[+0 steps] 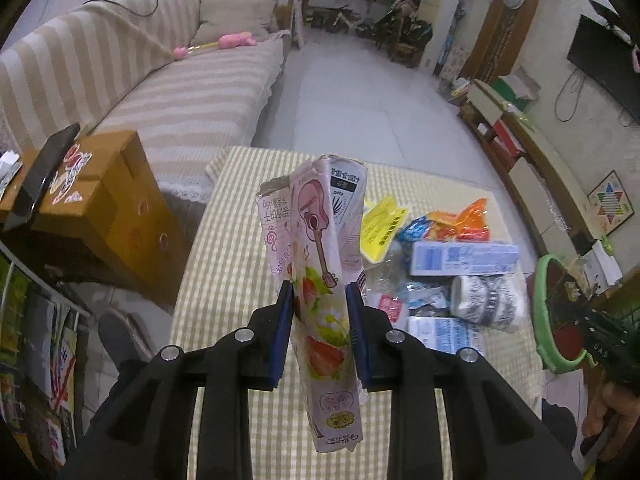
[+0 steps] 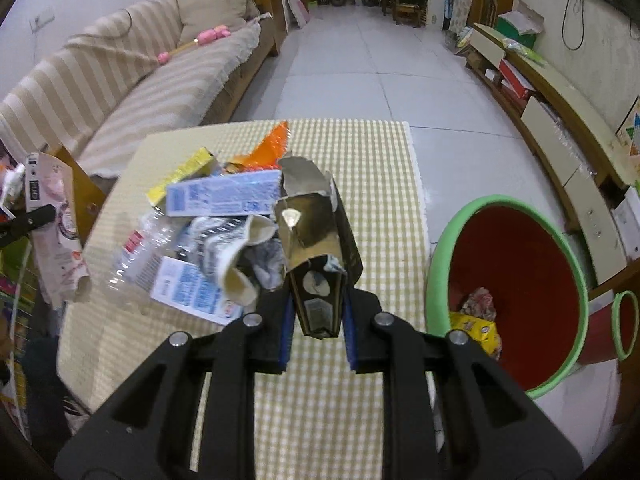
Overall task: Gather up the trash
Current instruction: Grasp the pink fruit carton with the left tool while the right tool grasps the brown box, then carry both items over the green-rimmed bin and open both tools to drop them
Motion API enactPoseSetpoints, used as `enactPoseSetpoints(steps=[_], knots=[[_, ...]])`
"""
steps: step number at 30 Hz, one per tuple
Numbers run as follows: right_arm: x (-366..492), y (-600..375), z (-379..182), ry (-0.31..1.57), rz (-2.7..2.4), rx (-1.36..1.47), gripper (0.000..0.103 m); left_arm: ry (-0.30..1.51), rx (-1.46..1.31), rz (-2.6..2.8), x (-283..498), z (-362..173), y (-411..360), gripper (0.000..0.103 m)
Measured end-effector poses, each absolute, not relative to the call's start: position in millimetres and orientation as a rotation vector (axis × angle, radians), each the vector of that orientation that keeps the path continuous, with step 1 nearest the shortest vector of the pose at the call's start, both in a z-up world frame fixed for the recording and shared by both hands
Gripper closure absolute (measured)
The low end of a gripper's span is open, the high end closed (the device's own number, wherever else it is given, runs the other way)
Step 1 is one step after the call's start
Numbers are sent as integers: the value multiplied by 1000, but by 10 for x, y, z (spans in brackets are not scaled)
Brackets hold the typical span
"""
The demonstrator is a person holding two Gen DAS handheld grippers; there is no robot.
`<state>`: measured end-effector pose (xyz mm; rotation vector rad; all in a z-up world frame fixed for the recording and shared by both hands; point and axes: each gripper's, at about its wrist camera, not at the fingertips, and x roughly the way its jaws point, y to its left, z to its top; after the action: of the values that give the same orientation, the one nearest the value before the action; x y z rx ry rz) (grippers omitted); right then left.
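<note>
Left gripper [image 1: 320, 288] clamped on pink strawberry-print snack box [image 1: 316, 264], flattened, held upright above checked tablecloth [image 1: 224, 248]. Right gripper [image 2: 318, 300] clamped on torn black-and-gold carton [image 2: 316, 248], open end ragged, lifted clear of table. Remaining trash pile [image 2: 208, 236] on cloth: blue-white cartons, crushed patterned paper cup [image 1: 486, 300], crumpled clear bottle, yellow and orange wrappers. Green-rimmed red bin [image 2: 508, 284] on floor just right of table, holding yellow box and crumpled wrapper. Striped sofa [image 1: 120, 68] beyond.
</note>
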<state>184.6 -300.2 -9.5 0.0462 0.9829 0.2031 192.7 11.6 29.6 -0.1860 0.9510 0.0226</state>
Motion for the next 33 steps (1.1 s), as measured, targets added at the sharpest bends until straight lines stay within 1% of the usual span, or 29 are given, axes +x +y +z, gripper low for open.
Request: enactPoseSetpoints(steps=[7,17,27,33], knots=[[1765,-3101,71,951,217,86,83,936,-214,-94,1905,418,-53,79],[1674,-3486,244,913,153,129,83,927,-194,-250,2018,548,-625,79],[1641,-4173,327,888,17,186,83,918,-149,-429,2275,699,-1558,79],[1639,-4717,237,905,-93,244,83,920,-76,-526,2393,730,-2238,79]])
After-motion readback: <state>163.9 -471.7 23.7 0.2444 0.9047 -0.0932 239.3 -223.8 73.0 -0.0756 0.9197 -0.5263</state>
